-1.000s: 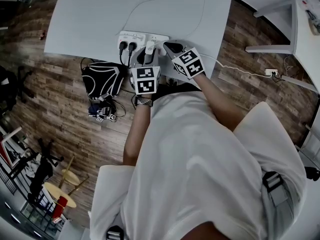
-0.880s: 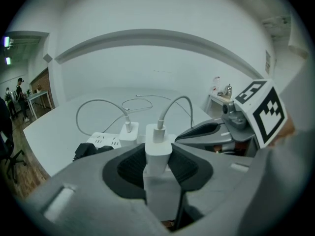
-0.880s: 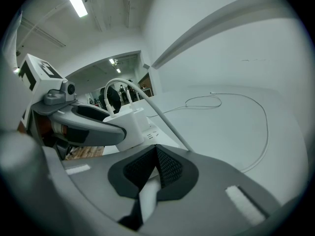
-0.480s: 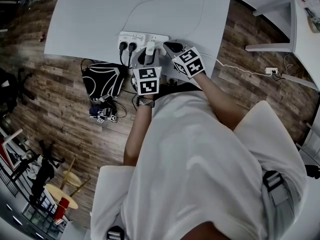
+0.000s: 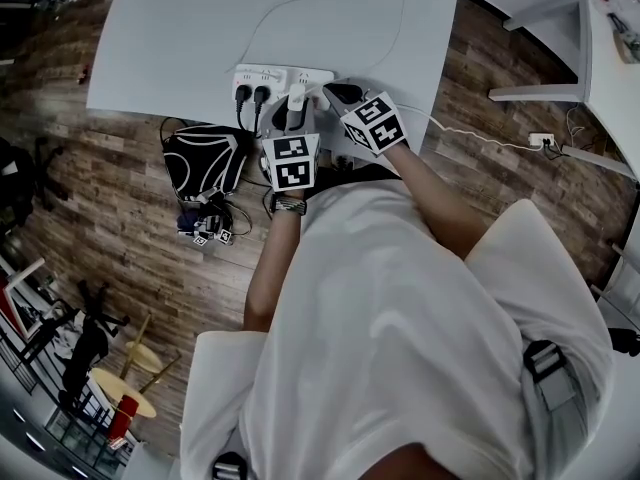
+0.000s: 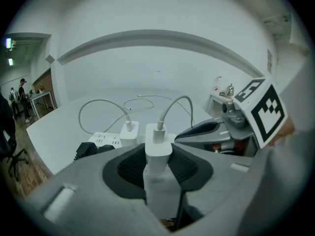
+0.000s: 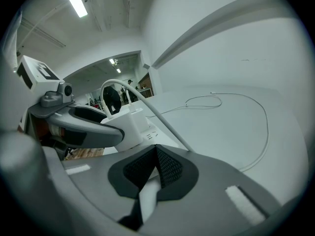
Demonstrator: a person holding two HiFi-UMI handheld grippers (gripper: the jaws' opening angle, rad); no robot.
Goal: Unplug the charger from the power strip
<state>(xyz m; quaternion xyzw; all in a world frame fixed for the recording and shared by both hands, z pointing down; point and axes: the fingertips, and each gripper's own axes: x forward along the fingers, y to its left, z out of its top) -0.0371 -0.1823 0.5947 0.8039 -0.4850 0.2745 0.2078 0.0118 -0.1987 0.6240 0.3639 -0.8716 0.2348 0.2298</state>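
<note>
While both forearms reach out from the white shirt, the broad white surface [image 5: 180, 38] fills the top of the head view above a wood-plank floor [image 5: 130, 228], where a black bag [image 5: 205, 158] lies beside the surface's near edge. The left forearm [image 5: 268, 263] runs straight ahead, with a band at the wrist; the right forearm [image 5: 440, 198] comes in on a slant from the right, so the two hands end up just beside each other. Both tools tilt forward and down toward the near edge of the surface.

A white power strip [image 5: 268, 73] lies along that edge, with two black plugs [image 5: 252, 94] in its left end and a second white charger [image 6: 129, 132] standing in it. The left tongs [image 5: 290, 116] are clenched on the charger [image 6: 158, 154], their dark pads pressing its two sides. The charger stands upright at the near side of the strip; whether its pins are seated cannot be told. The right tongs [image 7: 156, 149] rest at the strip's right end, tips brought together, with something white showing through the gap behind them. A thin white cable [image 6: 172, 107] arches up from the top of the held charger and trails across the surface.
</note>
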